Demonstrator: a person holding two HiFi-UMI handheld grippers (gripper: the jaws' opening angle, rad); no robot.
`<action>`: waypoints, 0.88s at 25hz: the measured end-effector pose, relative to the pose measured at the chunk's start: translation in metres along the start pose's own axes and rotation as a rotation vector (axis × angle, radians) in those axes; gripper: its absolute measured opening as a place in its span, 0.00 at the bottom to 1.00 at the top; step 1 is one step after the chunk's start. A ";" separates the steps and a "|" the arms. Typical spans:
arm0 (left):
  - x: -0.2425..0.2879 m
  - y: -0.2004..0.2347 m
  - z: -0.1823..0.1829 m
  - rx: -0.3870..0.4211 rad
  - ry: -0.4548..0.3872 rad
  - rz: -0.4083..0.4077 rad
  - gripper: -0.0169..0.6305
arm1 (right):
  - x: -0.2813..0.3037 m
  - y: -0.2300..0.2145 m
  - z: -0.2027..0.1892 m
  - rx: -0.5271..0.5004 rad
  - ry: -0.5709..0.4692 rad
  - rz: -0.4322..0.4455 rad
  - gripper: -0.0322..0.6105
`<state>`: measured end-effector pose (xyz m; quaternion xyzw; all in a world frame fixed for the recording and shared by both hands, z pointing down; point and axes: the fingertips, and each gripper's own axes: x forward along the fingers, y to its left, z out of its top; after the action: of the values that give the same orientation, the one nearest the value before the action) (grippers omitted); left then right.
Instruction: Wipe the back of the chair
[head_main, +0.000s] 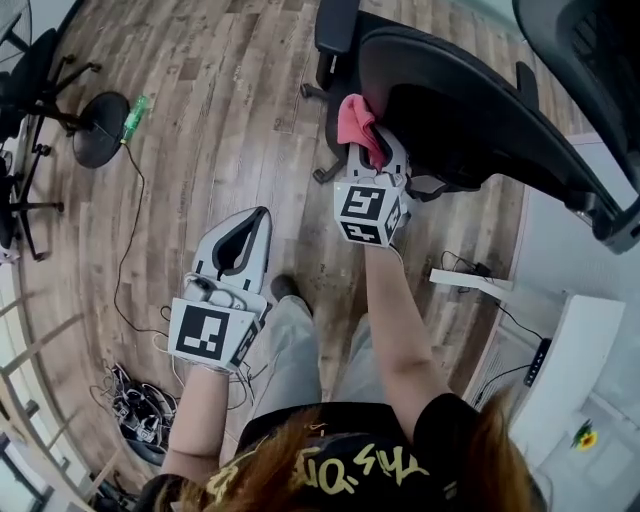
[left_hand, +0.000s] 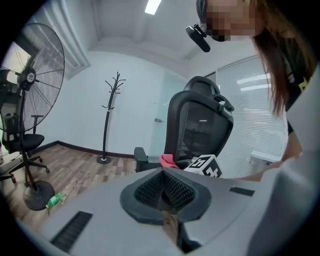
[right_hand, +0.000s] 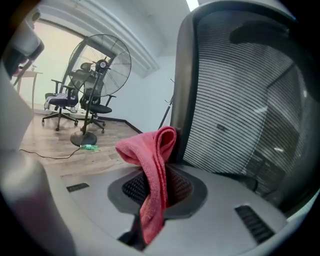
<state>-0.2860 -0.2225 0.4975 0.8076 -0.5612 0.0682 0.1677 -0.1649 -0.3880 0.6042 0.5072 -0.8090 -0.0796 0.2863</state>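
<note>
Pink cloth (right_hand: 152, 170): pinched between the jaws of the right gripper (head_main: 368, 150), its folded end jutting forward along them, at or just beside the frame edge of the chair back (right_hand: 240, 115), probably so the cloth leads the wipe. The chair back stands upright, mesh facing the gripper. Left gripper (head_main: 258, 218): jaws together, empty, held aside.

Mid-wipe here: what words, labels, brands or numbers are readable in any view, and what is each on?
Nothing reads clearly.
Black shirt: yellow lettering, upside down and creased, unreadable.
Cubes on the left gripper and right gripper: square patterns only, no words.
Green bottle: label too small.
</note>
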 end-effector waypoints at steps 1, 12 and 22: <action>0.000 0.001 -0.005 -0.003 0.004 0.004 0.02 | 0.004 0.001 -0.006 0.008 0.010 0.001 0.15; -0.019 0.016 -0.049 -0.008 0.072 0.073 0.01 | 0.044 0.017 -0.059 0.060 0.120 0.012 0.15; -0.020 0.032 -0.069 -0.015 0.089 0.103 0.02 | 0.069 0.040 -0.085 0.029 0.139 0.039 0.15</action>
<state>-0.3177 -0.1908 0.5626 0.7724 -0.5946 0.1085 0.1950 -0.1714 -0.4155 0.7175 0.4996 -0.7980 -0.0270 0.3360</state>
